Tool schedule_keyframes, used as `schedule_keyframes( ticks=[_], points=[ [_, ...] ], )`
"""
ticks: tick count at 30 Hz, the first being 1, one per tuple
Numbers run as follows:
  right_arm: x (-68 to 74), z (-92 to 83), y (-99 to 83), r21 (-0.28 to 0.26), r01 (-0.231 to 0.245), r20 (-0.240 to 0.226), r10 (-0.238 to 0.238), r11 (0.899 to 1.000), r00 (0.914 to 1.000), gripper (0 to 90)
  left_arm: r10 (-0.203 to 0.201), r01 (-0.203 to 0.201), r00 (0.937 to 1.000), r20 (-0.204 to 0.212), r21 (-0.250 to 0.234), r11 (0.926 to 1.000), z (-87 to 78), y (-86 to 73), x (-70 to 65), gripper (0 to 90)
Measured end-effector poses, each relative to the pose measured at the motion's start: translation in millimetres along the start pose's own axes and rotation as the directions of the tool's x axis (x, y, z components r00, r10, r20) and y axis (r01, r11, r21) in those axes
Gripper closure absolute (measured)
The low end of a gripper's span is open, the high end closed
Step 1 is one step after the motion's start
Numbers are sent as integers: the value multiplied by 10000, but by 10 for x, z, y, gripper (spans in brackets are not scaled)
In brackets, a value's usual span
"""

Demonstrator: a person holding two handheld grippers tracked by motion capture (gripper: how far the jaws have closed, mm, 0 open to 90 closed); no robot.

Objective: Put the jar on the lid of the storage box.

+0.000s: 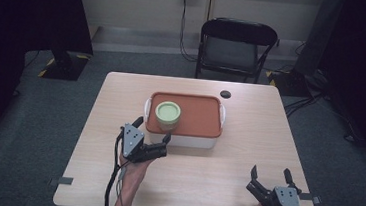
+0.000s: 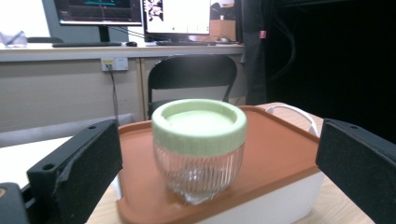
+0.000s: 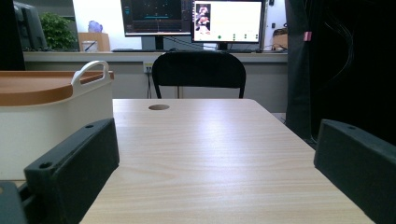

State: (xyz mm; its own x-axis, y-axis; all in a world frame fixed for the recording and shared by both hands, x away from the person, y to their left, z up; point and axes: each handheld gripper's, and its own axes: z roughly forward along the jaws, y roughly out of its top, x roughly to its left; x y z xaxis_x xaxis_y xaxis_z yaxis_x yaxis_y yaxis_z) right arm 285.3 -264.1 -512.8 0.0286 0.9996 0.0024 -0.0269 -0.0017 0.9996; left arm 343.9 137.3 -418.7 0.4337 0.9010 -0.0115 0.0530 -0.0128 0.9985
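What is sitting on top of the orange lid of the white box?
A ribbed glass jar with a pale green cap stands upright on the orange lid, toward its left end. The jar looks empty. The lid covers the white box, so its inside is hidden.

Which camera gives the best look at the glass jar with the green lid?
The left gripper view: the jar sits close and centred between the open jaws, ribbed glass and lid clear. The high view shows it small from above, on the orange box lid.
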Motion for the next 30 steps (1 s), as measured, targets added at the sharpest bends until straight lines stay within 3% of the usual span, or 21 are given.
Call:
schedule_keyframes(
  ticks=[3,16,20,22,30],
  points=[
    [0,1,0,5,2,2,-2,10000,10000,0,-21,21,9999,-110,-68,10000,-119,-106,-22,0],
    [1,-2,0,-10,14,17,-14,10000,10000,0,-185,191,9994,-285,204,9996,-340,-496,-74,0],
    [1,0,0,2,6,19,-6,10000,10000,0,39,-33,9992,-405,146,9999,-389,-599,-114,0],
    [1,0,0,1,5,18,-5,10000,10000,0,238,-240,9973,-693,-24,9997,-422,-659,-133,0],
    [2,-1,0,2,19,22,-19,10000,10000,0,338,-356,9945,-990,-159,9992,-498,-868,-141,1]
  ],
)
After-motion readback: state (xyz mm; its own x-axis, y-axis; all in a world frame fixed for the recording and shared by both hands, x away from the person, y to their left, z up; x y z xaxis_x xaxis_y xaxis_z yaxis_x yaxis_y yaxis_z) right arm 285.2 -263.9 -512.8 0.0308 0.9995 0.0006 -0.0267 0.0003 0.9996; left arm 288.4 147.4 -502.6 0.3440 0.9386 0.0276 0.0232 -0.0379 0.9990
